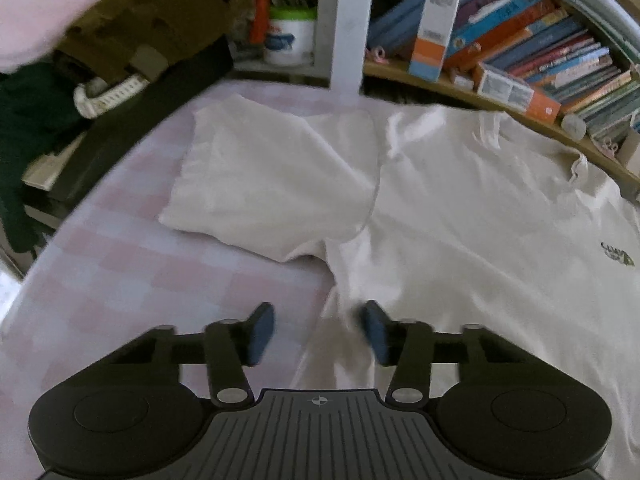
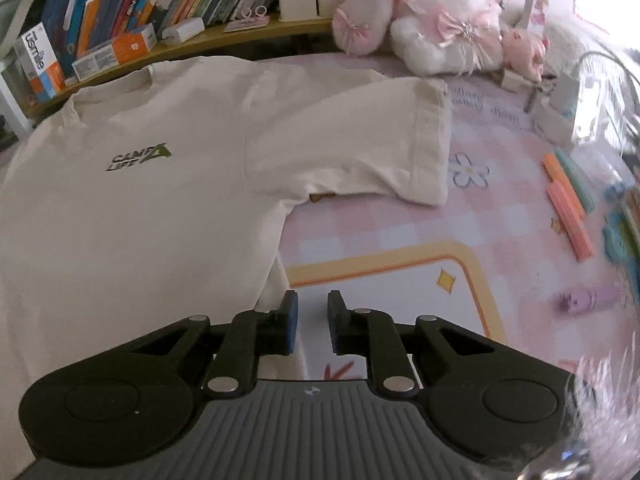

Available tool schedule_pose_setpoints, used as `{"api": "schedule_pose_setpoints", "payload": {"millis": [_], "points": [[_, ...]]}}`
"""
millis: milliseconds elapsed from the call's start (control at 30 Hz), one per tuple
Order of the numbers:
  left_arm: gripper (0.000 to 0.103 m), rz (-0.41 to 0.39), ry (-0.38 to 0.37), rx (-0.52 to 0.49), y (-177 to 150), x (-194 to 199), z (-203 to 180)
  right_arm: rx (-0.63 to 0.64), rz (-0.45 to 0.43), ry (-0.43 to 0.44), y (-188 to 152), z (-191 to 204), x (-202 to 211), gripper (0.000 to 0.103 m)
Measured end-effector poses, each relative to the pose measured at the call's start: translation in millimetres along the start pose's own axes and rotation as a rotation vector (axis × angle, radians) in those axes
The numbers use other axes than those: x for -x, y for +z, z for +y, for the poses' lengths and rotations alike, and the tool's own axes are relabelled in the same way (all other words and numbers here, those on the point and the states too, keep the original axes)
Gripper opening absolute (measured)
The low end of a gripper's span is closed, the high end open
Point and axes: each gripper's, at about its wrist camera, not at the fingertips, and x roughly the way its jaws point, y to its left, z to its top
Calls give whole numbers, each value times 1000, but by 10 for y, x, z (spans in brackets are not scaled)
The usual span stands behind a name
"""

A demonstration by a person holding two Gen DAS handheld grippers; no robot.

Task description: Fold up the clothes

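A cream T-shirt (image 1: 460, 220) (image 2: 140, 220) with a small green chest logo (image 2: 140, 158) lies flat, front up, on a pink checked cover (image 1: 120, 280). Both short sleeves are spread out, one in the left wrist view (image 1: 260, 184) and one in the right wrist view (image 2: 360, 140). My left gripper (image 1: 318, 332) hangs over the shirt's side edge, one pad over the cover and one over the cloth, jaws apart and not pinching. My right gripper (image 2: 313, 326) sits at the opposite side edge with a narrow gap and nothing gripped.
A curved shelf of books (image 1: 540, 48) runs behind the shirt. Plush toys (image 2: 432, 20) sit at the back right. Highlighters (image 2: 568, 208) and a purple object (image 2: 588, 300) lie right of the shirt. A person's sleeve and white watch (image 1: 108, 96) are at upper left.
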Motion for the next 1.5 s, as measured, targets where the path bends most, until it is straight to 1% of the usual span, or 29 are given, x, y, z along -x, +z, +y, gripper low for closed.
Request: {"api": "schedule_pose_setpoints", "payload": {"millis": [33,67,133,200,333,400,433,467,567,600,667,733,800,867,967,1033,1067,1100,1133,1167,1267,1400,1467,1500], "points": [[28,-1,-2,-13,2,-8,-14,3,-5,7,-38,2,55,30],[14,-3,-1,-22,3,-13,-24,8,-12,12,-79,5,113,31],[11,-7,2,-36,4,-22,-39,13,-14,6,-175,16,192,31],[10,-10,7,-45,-1,-25,-57,14,-11,-7,-277,20,250,31],[11,-17,7,-68,-13,-19,-63,-33,7,-8,-470,-49,376,32],[19,-16,4,-61,-3,-22,-36,-55,10,-14,-557,-96,473,35],[19,-17,5,-51,5,-13,-21,-62,10,-21,-598,-116,523,36],[19,-38,-2,-30,7,42,-2,-69,11,-27,-643,-138,581,36],[21,-139,-47,22,-13,287,42,-89,13,-34,-748,-189,737,41],[21,-164,-58,22,-23,363,40,-94,16,-31,-778,-199,782,43],[21,-181,-60,-4,-52,473,-7,-91,15,-21,-836,-215,866,47],[26,-180,-59,-48,-118,555,-82,-79,12,-8,-878,-233,924,56],[40,-179,-50,-83,-225,637,-170,-66,14,12,-918,-268,960,59],[46,-172,-45,-103,-341,726,-255,-50,23,35,-949,-309,976,60],[46,-145,-70,-97,-531,893,-379,-20,28,63,-999,-374,1036,60],[50,-135,-87,-113,-659,1005,-476,-13,26,95,-1062,-429,1094,60],[59,-131,-88,-131,-728,1060,-531,-12,30,115,-1102,-462,1116,60],[71,-124,-87,-150,-797,1108,-591,-8,38,131,-1139,-484,1128,60],[77,-116,-86,-169,-866,1153,-654,0,46,147,-1179,-498,1133,61],[81,-107,-87,-186,-938,1194,-715,10,52,157,-1214,-506,1128,61],[82,-79,-89,-233,-1161,1310,-893,40,61,188,-1290,-511,1111,61],[82,-60,-83,-248,-1424,1477,-1052,104,38,254,-1333,-475,1104,60],[82,-51,-81,-247,-1535,1558,-1103,160,15,289,-1342,-441,1090,55],[82,-51,-79,-250,-1581,1603,-1116,194,29,308,-1330,-406,1077,46]]}}
